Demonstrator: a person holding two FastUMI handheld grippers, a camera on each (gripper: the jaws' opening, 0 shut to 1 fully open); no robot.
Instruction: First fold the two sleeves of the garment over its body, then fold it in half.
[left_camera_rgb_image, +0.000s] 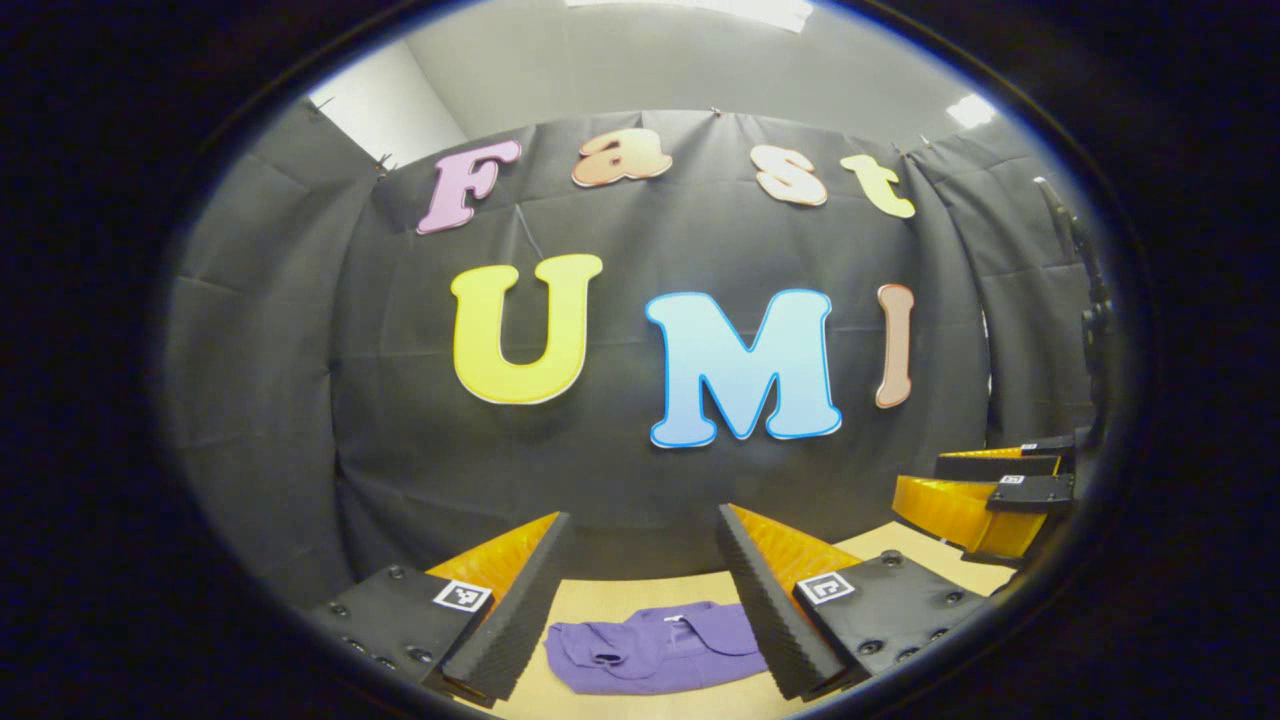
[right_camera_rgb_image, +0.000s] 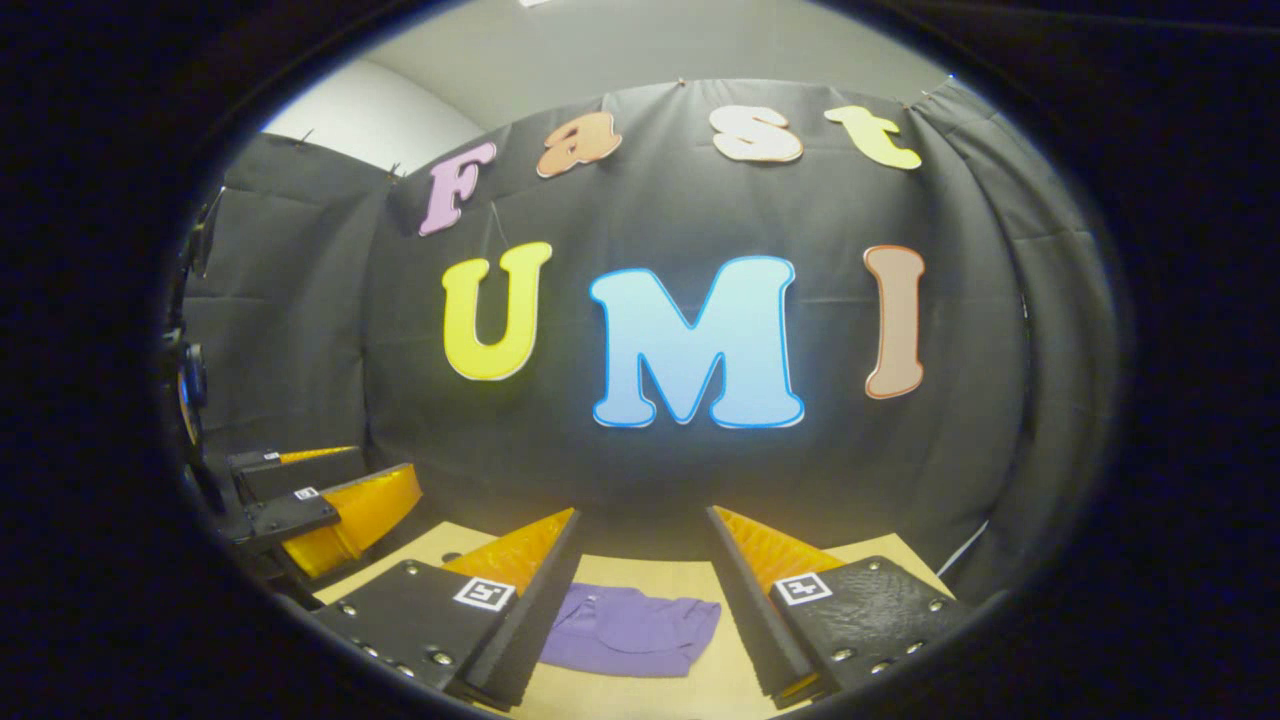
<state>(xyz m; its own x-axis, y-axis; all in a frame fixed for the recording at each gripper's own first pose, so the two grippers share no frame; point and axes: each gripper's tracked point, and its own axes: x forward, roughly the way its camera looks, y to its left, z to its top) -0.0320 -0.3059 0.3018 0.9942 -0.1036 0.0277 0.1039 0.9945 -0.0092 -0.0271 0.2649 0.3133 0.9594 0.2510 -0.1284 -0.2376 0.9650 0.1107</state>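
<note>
A pale wooden table (left_camera_rgb_image: 620, 600) ran up to the black cloth wall (left_camera_rgb_image: 620, 470), and that table served as the one fixed reference for everything else. Nothing stood between either gripper and the cloth lying on it.

In the left gripper view, the left gripper (left_camera_rgb_image: 640, 600) hung above the near part of the table with its fingers spread wide, holding nothing. The purple garment (left_camera_rgb_image: 655, 650) lay flat on the table below and beyond the fingertips, seen in the gap between the two fingers — well apart from both of them. Off toward the table's right edge the right gripper (left_camera_rgb_image: 985, 500) showed in that same view, raised clear of the tabletop.

In the right gripper view, the right gripper (right_camera_rgb_image: 640, 590) also stood with its fingers spread apart and empty above the table, the garment (right_camera_rgb_image: 630, 630) lying between them on the wood, nearer the left finger. The left gripper (right_camera_rgb_image: 330, 500) appeared over the table's left edge.

The garment looked already folded into a compact, roughly rectangular bundle — collar (left_camera_rgb_image: 700, 625) uppermost, one short sleeve (left_camera_rgb_image: 600, 655) tucked over the body, with soft creases across the fabric.
</note>
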